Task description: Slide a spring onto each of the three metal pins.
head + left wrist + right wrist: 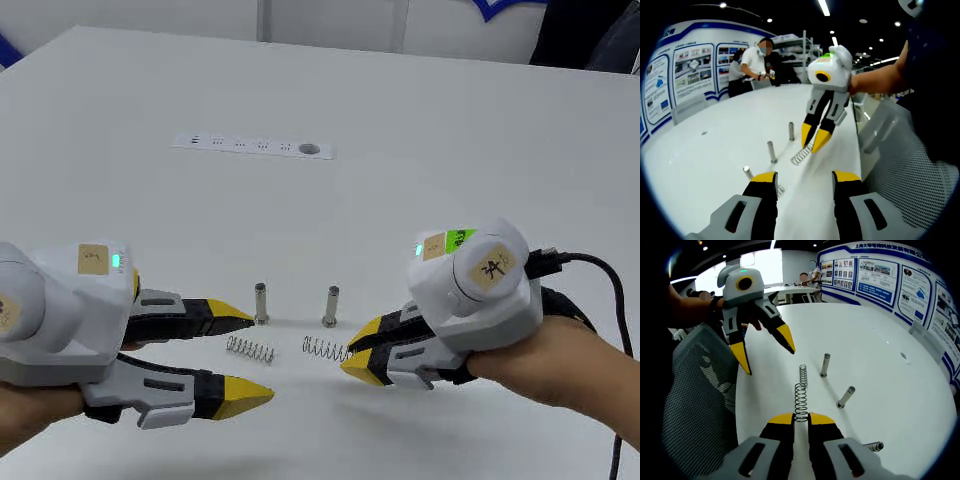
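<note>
Risk: the spring [322, 348], pinched by one end only in the pressed-together right hand-held gripper [348, 362], may droop, bow or flick free on lifting and miss the top of a pin [331, 306]; a knock could topple the upright pin; the spring lies flat toward the near edge of the worktop [400, 130], running out from the jaw tips, just before that pin; left hand-held gripper [260, 357] spread, empty.

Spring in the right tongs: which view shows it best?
Right gripper view: the spring runs straight out from the closed right tongs. Left gripper view shows it small, side-on; head view shows it meeting the tips.
</note>
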A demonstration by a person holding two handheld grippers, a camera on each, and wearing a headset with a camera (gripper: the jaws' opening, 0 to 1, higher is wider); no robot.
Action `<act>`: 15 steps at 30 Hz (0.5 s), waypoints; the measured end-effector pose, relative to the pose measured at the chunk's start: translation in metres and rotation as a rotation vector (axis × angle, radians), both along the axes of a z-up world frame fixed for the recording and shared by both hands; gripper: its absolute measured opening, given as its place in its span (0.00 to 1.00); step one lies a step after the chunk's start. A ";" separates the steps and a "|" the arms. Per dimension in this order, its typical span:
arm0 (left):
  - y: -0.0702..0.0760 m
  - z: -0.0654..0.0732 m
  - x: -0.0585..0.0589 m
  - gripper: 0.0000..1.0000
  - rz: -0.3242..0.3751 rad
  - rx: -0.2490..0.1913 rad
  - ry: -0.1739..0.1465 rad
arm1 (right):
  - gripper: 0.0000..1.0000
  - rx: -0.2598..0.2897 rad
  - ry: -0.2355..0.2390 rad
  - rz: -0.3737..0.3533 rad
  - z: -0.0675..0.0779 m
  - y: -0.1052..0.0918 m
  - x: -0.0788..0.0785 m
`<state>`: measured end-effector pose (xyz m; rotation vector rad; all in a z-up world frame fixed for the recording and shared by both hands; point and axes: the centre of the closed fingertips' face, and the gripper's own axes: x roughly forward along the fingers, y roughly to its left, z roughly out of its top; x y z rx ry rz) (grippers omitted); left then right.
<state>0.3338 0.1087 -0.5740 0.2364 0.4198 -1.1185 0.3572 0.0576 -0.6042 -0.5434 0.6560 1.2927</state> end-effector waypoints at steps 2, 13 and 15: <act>-0.002 -0.001 0.001 0.43 -0.010 0.006 -0.004 | 0.11 0.002 0.000 0.020 0.003 0.004 -0.004; -0.013 -0.002 -0.001 0.38 -0.071 0.027 -0.031 | 0.11 0.001 -0.007 0.114 0.018 0.015 -0.019; -0.014 -0.003 -0.001 0.36 -0.078 0.031 -0.037 | 0.11 0.001 -0.006 0.127 0.020 0.017 -0.021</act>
